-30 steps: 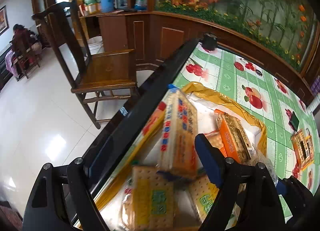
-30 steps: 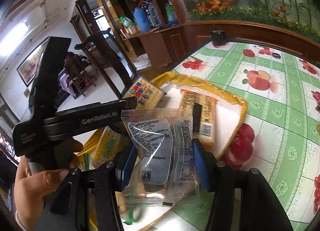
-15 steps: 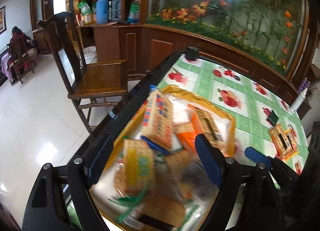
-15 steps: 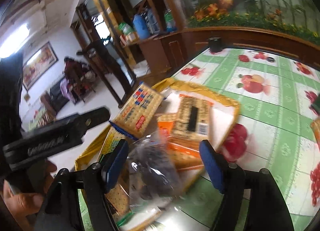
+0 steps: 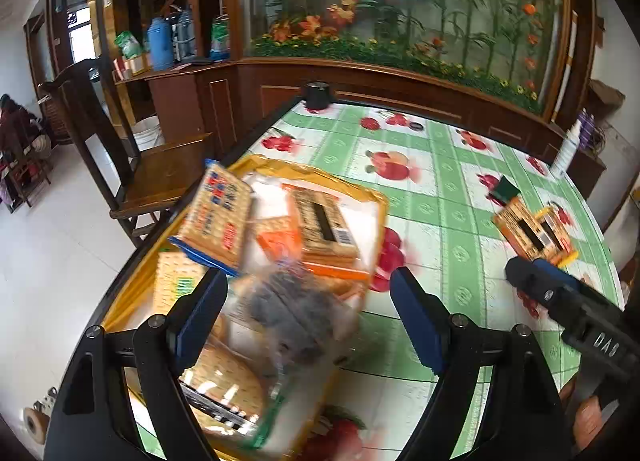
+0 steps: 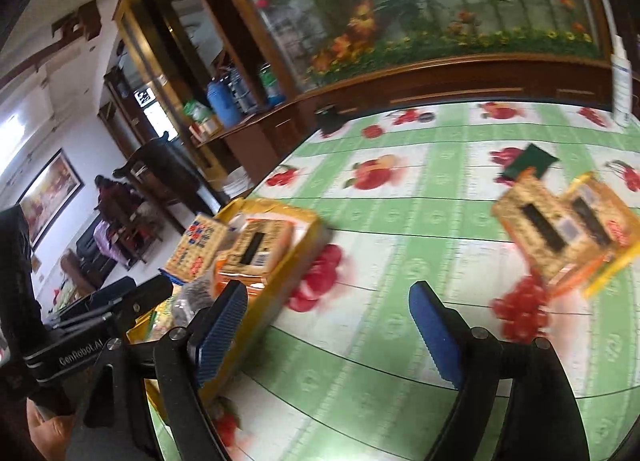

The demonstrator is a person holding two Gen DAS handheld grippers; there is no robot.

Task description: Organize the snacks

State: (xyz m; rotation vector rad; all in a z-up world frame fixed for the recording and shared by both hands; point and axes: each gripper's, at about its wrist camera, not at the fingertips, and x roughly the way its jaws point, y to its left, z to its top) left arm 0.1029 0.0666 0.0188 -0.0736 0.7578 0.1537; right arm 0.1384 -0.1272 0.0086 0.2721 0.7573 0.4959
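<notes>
- On the tabletop [image 5: 460, 197], crackers fill a yellow tray [image 5: 372, 201]; the orange pack [image 5: 320, 221] lies long axis pointing away.
- Right gripper [image 6: 332, 335]: jaws just opened, empty.
- Left gripper [image 5: 308, 317]: wide, empty, above a clear packet [image 5: 296, 313].

"GenRobot.AI" in white on the black left gripper [image 6: 80, 349] body; "DAS" on the right gripper [image 5: 604, 341] body. Snack-pack print too blurred.

Left tongs [image 5: 306, 315] gaping above yellow tray [image 5: 120, 301], blurred clear snack packet [image 5: 296, 313], cracker packs [image 5: 218, 217] inside
</notes>
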